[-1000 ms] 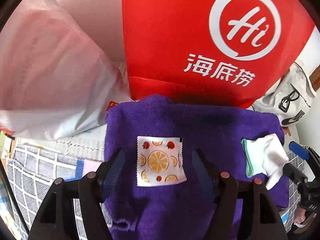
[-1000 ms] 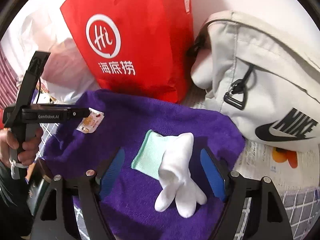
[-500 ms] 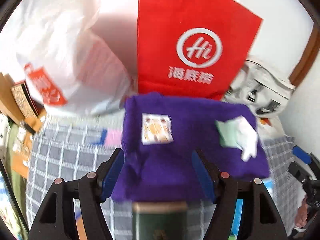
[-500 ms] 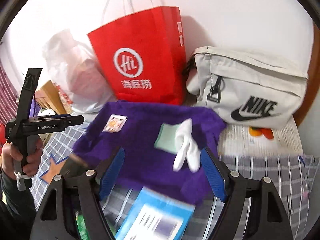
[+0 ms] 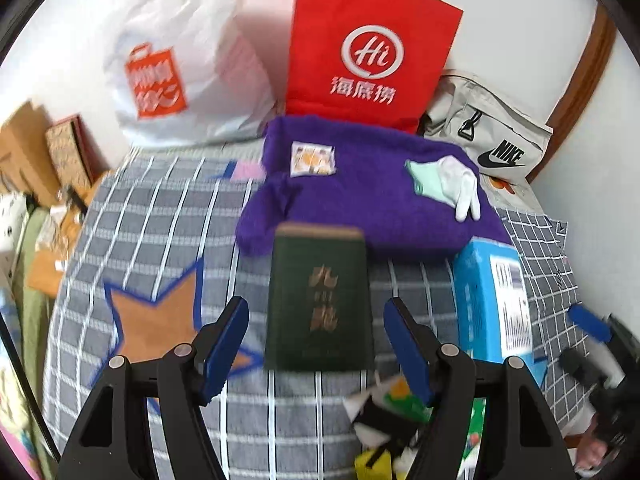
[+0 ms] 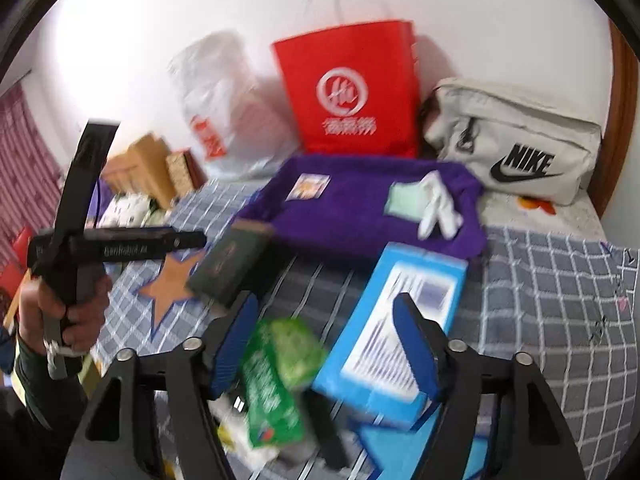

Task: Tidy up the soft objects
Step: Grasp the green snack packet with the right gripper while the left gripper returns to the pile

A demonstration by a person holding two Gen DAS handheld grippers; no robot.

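Lying on a grey checked bedspread (image 5: pixel 160 216), a purple towel (image 5: pixel 360 204) sits in front of a red paper bag (image 5: pixel 372 40) that stands against the wall. On the towel rest two small soft things, well apart: a fruit-print packet (image 5: pixel 313 159) near its far left corner and a white glove (image 5: pixel 460 182) with a mint-green cuff toward its right side. A white plastic bag (image 5: pixel 180 72) stands to the left of the red one, and a pale grey sling bag (image 5: pixel 492 140) lies to the right.

The left gripper (image 5: pixel 316 336) hangs above the bedspread with its blue-padded jaws spread and nothing between the pads; a dark green book (image 5: pixel 318 296) lies on the cover below them, its far edge touching or just overlapping the towel's near edge. The right gripper (image 6: pixel 324 344) is closing its jaws, yet the pads press on nothing; beneath them, blurred, lie a green packet (image 6: pixel 276 376) and a blue box (image 6: pixel 396 320). In the right wrist view a person's hand (image 6: pixel 60 312) grips the handle of the left gripper, at the left edge. Both grippers are well short of the towel.
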